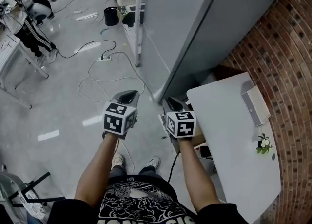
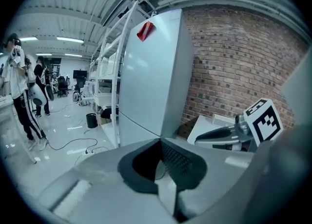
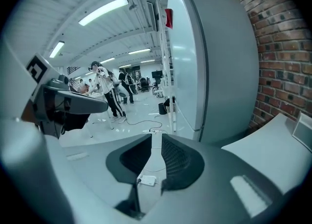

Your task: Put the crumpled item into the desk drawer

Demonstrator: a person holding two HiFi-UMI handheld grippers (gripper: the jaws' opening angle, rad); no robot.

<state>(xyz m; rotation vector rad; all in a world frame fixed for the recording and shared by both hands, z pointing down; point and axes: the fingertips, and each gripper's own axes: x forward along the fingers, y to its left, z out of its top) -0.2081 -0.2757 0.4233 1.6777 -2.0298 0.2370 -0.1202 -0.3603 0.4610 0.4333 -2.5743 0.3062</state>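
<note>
While left gripper (image 1: 128, 93) and right gripper (image 1: 173, 100) hover near desk (image 1: 234, 135), fingers (image 3: 181, 158) empty.

The pale, glossy floor (image 1: 63, 111) carries a tall grey cabinet (image 1: 195, 28). To the right of the cabinet's base, against the brick wall (image 1: 292, 71), stands a white desk (image 1: 229, 140). A flat grey box (image 1: 254, 105) lies on the desk top at the end nearest the cabinet. A small sprig of white flowers (image 1: 263, 144) sits farther from the cabinet, by the wall edge. On the floor left of the cabinet lie a white power strip (image 1: 104, 58) and loose cables (image 1: 88, 46). Beyond them a black bin (image 1: 111, 16) stands beside a white shelf rack (image 1: 139, 18).
</note>
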